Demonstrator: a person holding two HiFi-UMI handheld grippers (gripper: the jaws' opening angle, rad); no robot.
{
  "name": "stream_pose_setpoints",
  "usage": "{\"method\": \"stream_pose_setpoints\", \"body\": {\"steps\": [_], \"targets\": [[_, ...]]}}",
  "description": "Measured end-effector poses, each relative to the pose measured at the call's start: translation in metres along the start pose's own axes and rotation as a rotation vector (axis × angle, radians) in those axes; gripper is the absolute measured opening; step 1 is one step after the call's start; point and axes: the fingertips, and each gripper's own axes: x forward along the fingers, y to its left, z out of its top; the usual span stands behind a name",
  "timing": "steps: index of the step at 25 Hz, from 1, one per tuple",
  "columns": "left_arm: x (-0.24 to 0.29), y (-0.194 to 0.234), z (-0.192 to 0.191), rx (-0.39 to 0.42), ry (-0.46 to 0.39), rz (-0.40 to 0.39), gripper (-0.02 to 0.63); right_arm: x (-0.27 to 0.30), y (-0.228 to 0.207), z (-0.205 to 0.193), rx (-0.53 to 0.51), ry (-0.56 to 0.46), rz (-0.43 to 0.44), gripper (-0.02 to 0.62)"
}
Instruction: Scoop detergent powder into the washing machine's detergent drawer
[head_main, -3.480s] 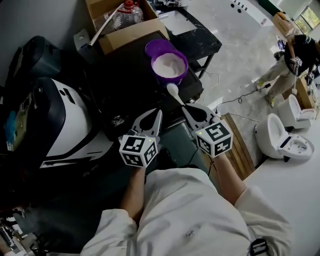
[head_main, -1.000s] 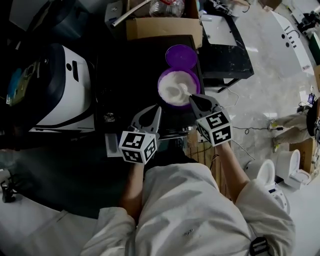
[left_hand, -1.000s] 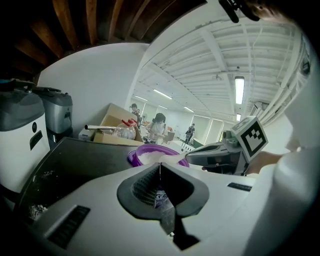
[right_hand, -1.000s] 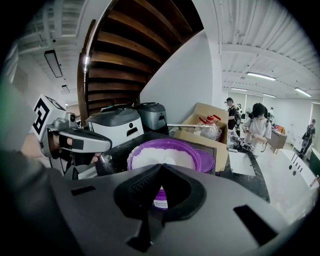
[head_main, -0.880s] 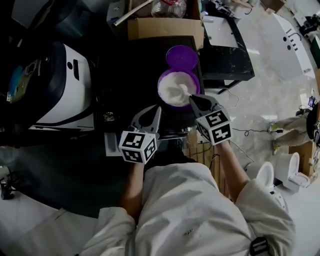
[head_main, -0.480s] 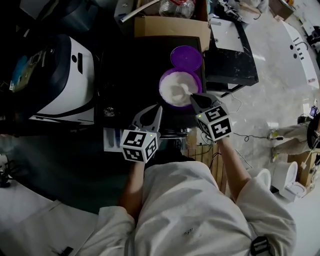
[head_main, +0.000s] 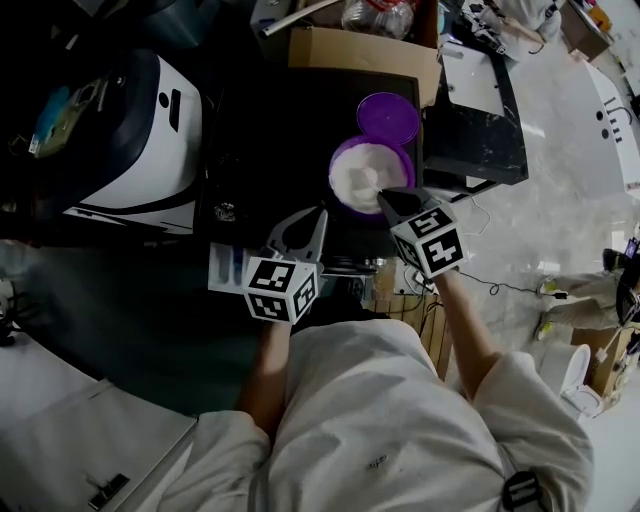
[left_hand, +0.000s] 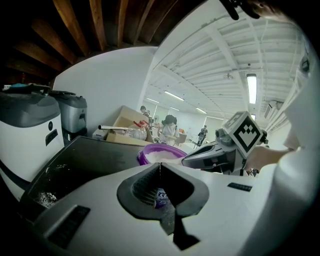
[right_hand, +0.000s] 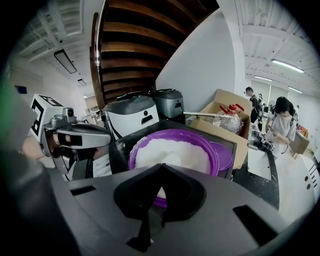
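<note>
powder tub (head_main: 335, 171) on machine top (head_main: 270, 120), spoon (head_main: 369, 183) in it; lid (head_main: 388, 117) just behind; cardboard box (head_main: 365, 50) behind lid; appliance (head_main: 140, 130) left.

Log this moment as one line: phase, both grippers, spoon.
phase: scooping | right gripper: shut on spoon, spoon in powder of purple bowl | left gripper: shut, empty, left of bowl

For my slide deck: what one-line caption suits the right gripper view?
Right gripper shut on a white spoon, its tip in the purple bowl of detergent powder.
</note>
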Motion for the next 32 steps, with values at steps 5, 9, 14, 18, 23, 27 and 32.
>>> {"method": "stream_pose_setpoints", "body": {"steps": [5, 9, 14, 18, 23, 27, 32], "targets": [[-0.002, 0.002, 0.000, -0.003, -0.005, 0.010, 0.020, 0.002, 0.004, 0.001, 0.016, 0.004, 0.024, 0.005], [-0.003, 0.003, -0.001, -0.004, -0.007, 0.011, 0.020, 0.003, 0.006, -0.001, 0.029, 0.005, 0.038, 0.005], [-0.003, 0.004, -0.002, -0.007, -0.004, 0.007, 0.020, 0.003, 0.013, 0.000, 0.043, 0.004, 0.060, 0.005], [-0.003, 0.003, -0.001, -0.006, -0.006, 0.004, 0.020, 0.003, 0.018, 0.000, 0.059, 0.005, 0.078, 0.005], [-0.004, 0.002, -0.002, -0.009, -0.004, 0.000, 0.020, 0.003, 0.023, 0.002, 0.093, -0.007, 0.105, 0.005], [-0.005, 0.003, -0.004, -0.014, -0.004, 0.000, 0.020, 0.003, 0.026, 0.005, 0.132, -0.023, 0.125, 0.005], [-0.006, 0.003, -0.003, -0.016, -0.008, 0.003, 0.020, 0.002, 0.028, 0.007, 0.149, -0.037, 0.144, 0.005]]}}
